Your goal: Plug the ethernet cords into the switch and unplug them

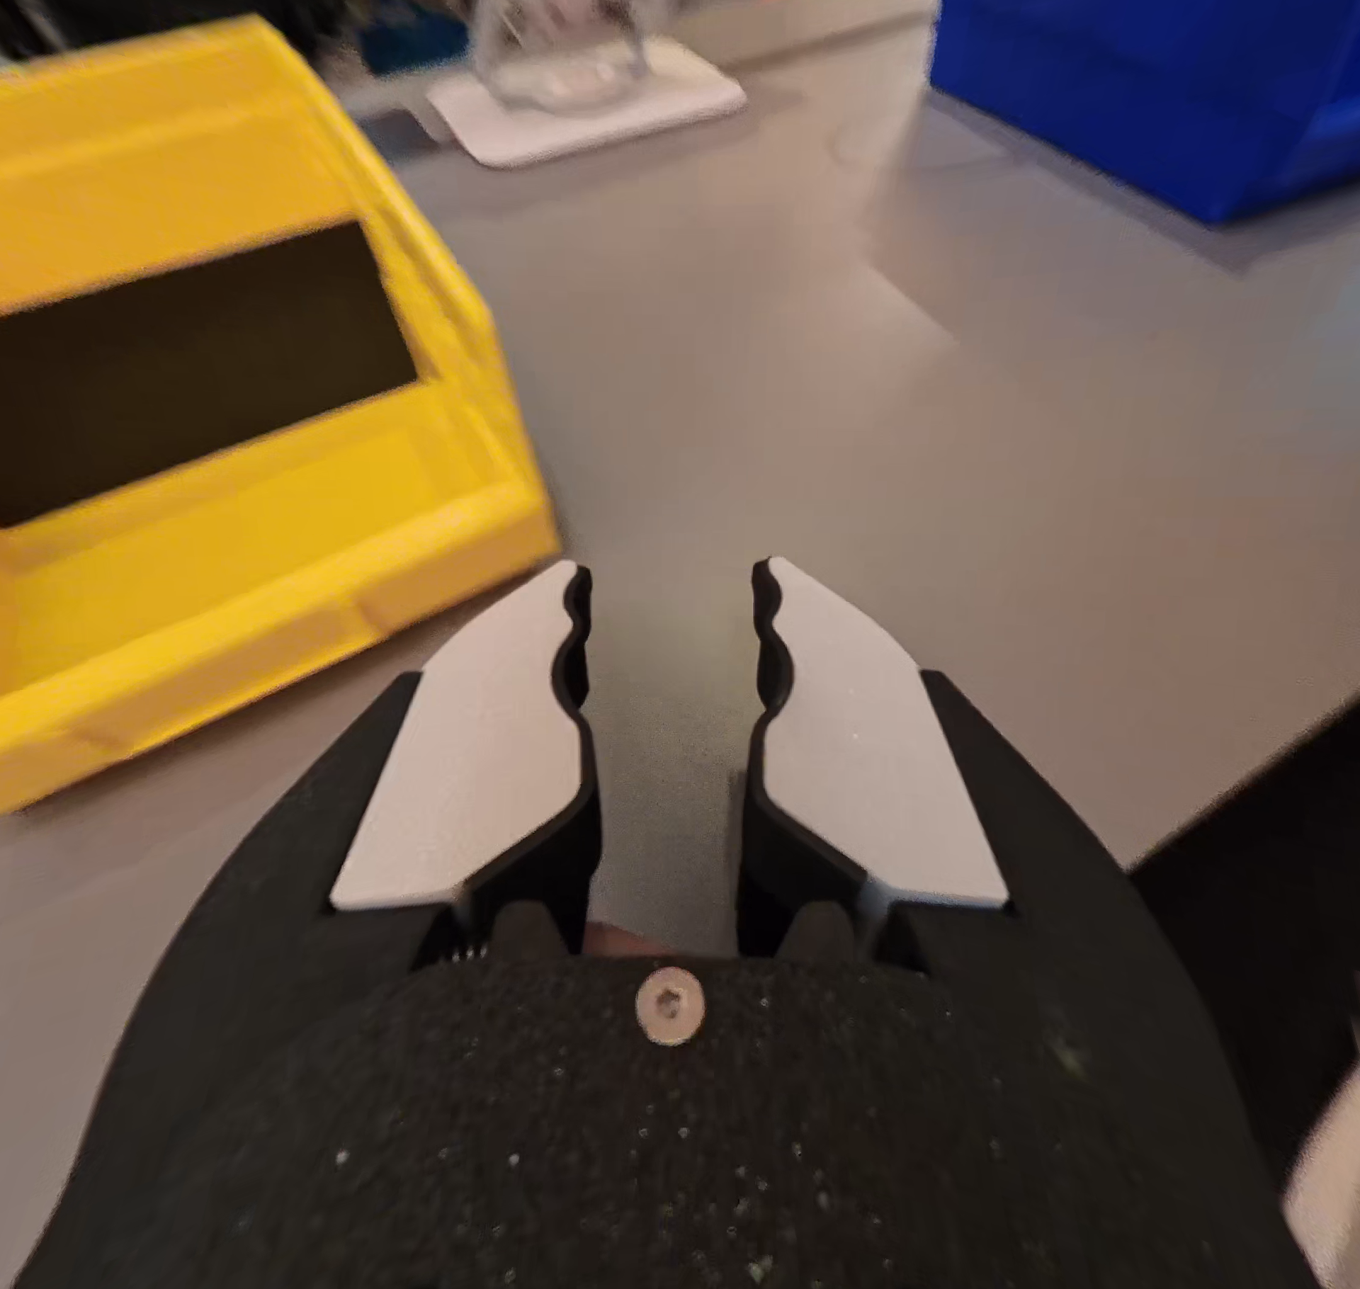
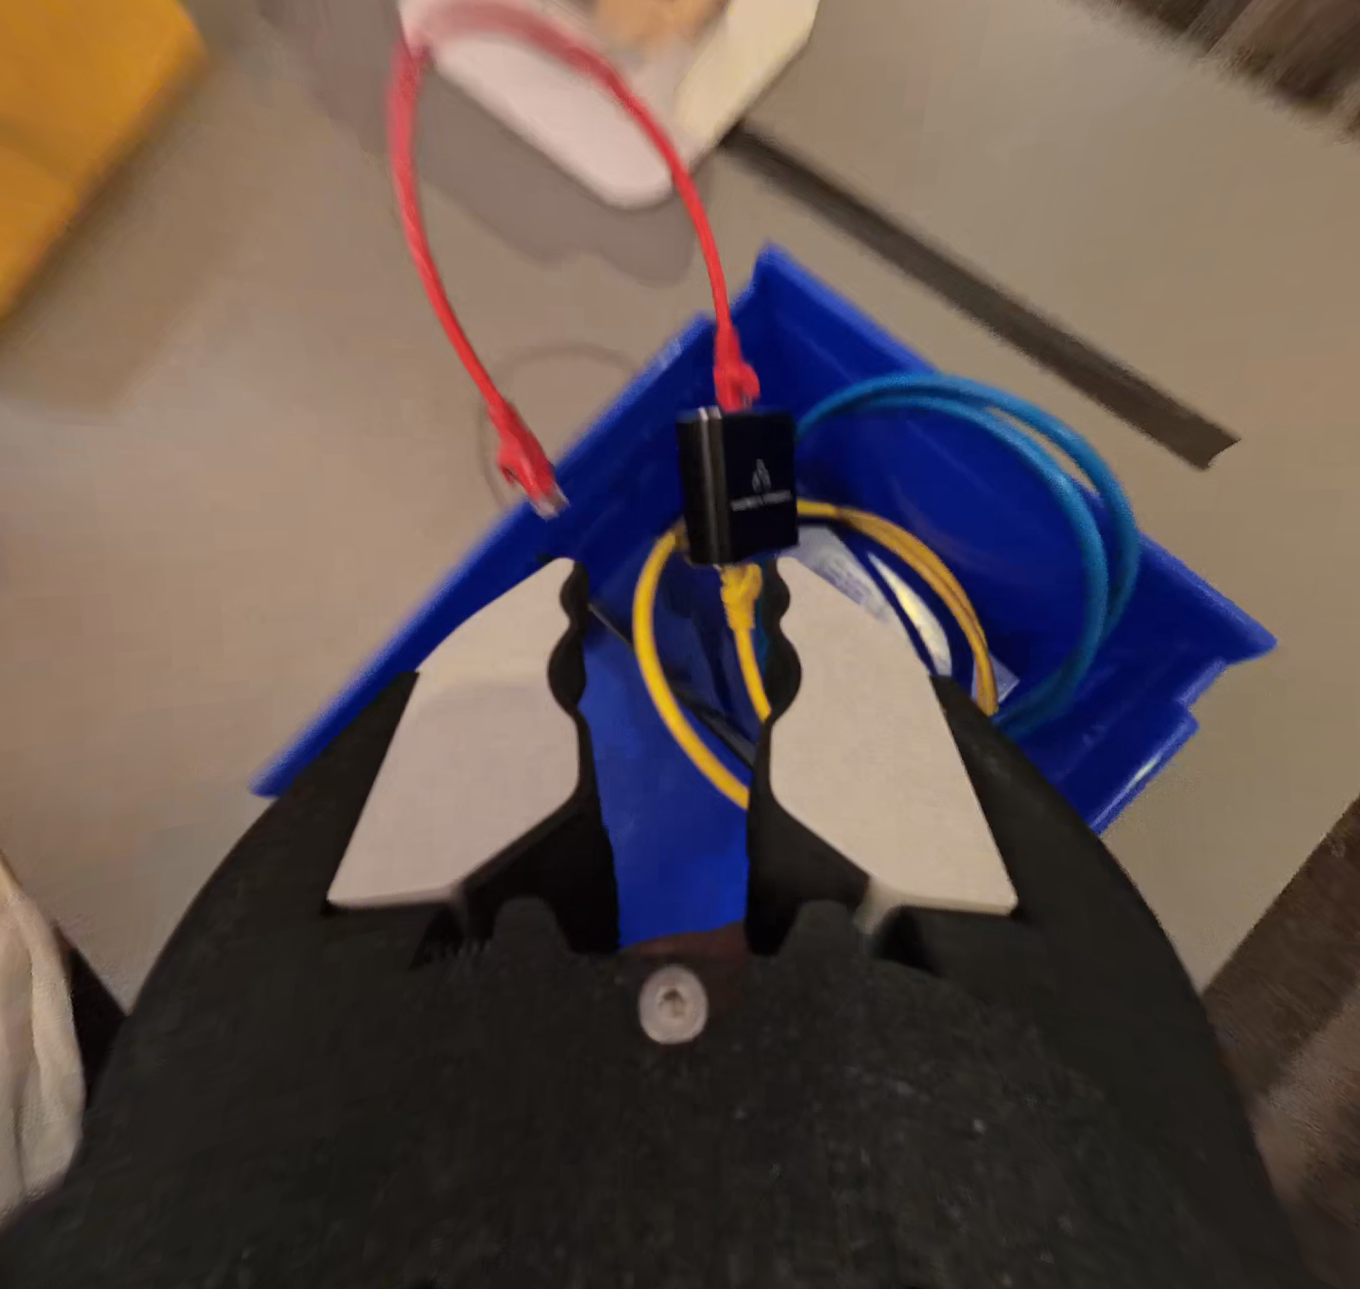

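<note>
Right wrist view first: the right gripper (image 2: 673, 595) hangs over the blue bin (image 2: 1192, 635), its fingers parted by a narrow gap and closed on nothing. Just beyond the tips sits the small black switch (image 2: 739, 492), a yellow ethernet cord (image 2: 655, 672) plugged into its near end and looping in the bin. A red ethernet cord (image 2: 419, 223) goes into the switch's far end, arches away and comes back with its free plug (image 2: 531, 472) loose at the bin's left wall. A blue ethernet cord (image 2: 1089, 518) coils in the bin to the right. Over to the left wrist view: the left gripper (image 1: 671, 591) hovers over bare grey table (image 1: 883, 481), fingers narrowly apart and empty, beside a yellow bin (image 1: 257, 577) on its left. A white tray (image 1: 589, 113) lies far off, blurred.
</note>
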Tool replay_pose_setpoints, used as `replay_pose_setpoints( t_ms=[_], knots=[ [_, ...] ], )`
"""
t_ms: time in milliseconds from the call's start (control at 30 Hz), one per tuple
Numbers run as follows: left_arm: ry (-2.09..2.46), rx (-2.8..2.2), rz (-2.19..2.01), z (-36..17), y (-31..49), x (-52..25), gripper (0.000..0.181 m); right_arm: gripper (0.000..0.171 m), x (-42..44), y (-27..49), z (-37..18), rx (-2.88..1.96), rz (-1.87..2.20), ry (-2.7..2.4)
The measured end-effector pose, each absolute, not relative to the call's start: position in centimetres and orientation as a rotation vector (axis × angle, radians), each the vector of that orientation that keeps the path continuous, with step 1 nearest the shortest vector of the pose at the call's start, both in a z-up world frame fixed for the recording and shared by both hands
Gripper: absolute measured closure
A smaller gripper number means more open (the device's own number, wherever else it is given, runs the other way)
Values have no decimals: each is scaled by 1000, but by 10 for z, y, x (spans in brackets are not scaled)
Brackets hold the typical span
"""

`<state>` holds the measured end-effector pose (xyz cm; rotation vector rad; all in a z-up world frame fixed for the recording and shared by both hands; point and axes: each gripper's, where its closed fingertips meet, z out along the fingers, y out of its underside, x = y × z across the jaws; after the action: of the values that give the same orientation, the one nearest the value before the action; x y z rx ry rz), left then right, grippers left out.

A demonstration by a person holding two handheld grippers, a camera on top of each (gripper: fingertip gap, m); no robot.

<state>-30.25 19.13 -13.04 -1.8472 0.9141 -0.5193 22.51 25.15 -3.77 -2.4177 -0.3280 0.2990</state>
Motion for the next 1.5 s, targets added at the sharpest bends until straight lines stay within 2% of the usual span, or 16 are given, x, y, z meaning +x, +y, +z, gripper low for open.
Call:
replay_pose_setpoints(
  t_ms=[100,167,233,367,467,533,1033,1500],
  knots=[
    [714,-1751,-477,-101,214,-331,140,129,210,222,18,-2075,147,-95],
    [606,-1736,-437,-93,227,-354,140,128,198,186,24,-1924,-2,-3],
    [541,-1737,-372,-90,238,-376,140,129,187,149,4,-1860,-114,141],
    [488,-1787,-311,-98,250,-400,142,129,141,96,-74,-1836,-98,307],
    [432,-1893,-298,-110,251,-417,143,133,130,71,-113,-1826,-132,391],
    [408,-1907,-336,-111,249,-419,144,126,126,73,-111,-1873,-102,358],
    [493,-1980,-334,-128,245,-404,147,131,155,75,-121,-1886,-161,350],
    [542,-1995,-329,-133,237,-401,147,127,148,79,-118,-1875,-173,318]
  ],
)
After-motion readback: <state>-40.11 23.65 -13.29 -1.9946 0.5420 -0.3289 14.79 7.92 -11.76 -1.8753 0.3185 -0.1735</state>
